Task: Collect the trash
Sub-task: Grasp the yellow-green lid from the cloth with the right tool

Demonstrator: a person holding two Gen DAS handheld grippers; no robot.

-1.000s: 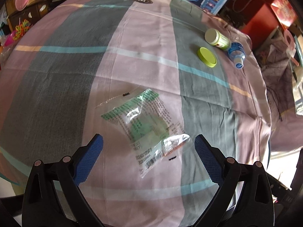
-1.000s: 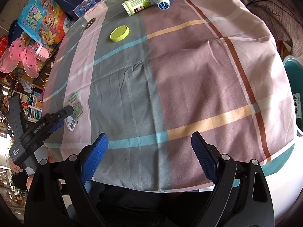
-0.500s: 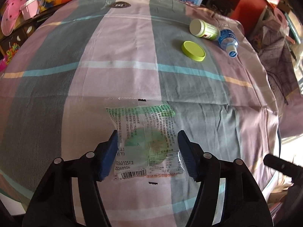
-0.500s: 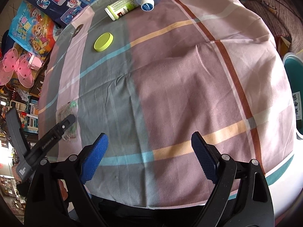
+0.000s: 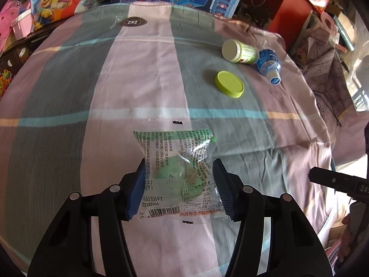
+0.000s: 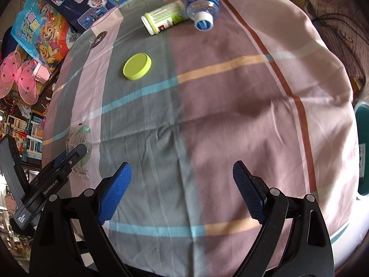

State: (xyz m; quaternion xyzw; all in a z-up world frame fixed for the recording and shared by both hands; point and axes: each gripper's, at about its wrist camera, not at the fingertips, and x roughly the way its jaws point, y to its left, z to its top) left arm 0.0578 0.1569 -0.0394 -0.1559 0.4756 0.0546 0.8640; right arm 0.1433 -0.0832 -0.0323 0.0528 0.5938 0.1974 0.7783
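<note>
Four pieces of trash are seen on the checked cloth (image 5: 69,157) over the worktop: a clear snack wrapper (image 5: 177,173), a yellow-green lid (image 5: 229,84), a small white-capped jar (image 5: 239,52) lying on its side, and a water bottle (image 5: 268,63) touching that jar. The wrapper is taken as the landmark; the lid lies well beyond it, and the jar and bottle further still.

The step in hand is judged to be the pick-up of the wrapper. The left claw (image 5: 178,184) is set half open around it, one blue pad at each side edge, the film slightly bunched between them; whether a firm hold is already made cannot be told. The right claw (image 6: 182,189) is held wide open and empty, over bare cloth well apart from the wrapper.

Next, a fuller closing of the left claw seems called for, then a lift, since thin film may slip. A teal bin (image 6: 362,147) is glimpsed at the cloth's far edge from the wrapper.
</note>
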